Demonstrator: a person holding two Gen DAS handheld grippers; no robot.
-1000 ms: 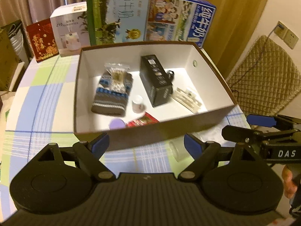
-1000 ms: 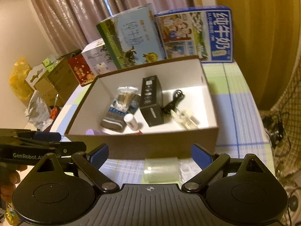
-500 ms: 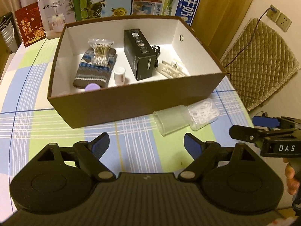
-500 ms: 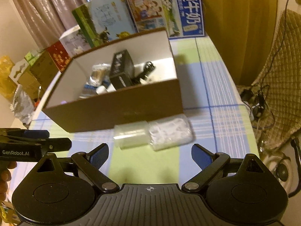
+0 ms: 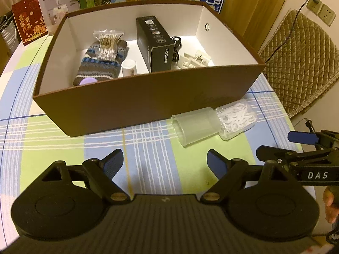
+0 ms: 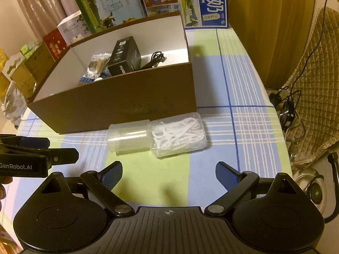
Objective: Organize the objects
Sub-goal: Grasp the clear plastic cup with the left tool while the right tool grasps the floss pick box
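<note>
A clear plastic jar of white floss picks (image 5: 214,124) (image 6: 157,136) lies on its side on the checked tablecloth, just in front of the brown box (image 5: 148,97) (image 6: 118,103). The box holds a striped knit pouch (image 5: 101,63), a bag of cotton swabs (image 5: 107,45), a black carton (image 5: 155,42) (image 6: 125,58), a small white bottle (image 5: 128,67), a black cable (image 6: 155,59) and white clips (image 5: 195,60). My left gripper (image 5: 165,164) is open above the cloth, short of the jar. My right gripper (image 6: 168,175) is open too, just behind the jar.
Milk cartons (image 6: 186,2) and gift boxes (image 5: 29,24) stand behind the brown box. A quilted chair (image 5: 296,63) sits beyond the table's right edge, with cables (image 6: 286,103) on the floor. Bare tablecloth lies right of the box.
Both grippers have drawn back and tilted down from the box, so the floss jar in front of it has come fully into view. Both stay open and empty.
</note>
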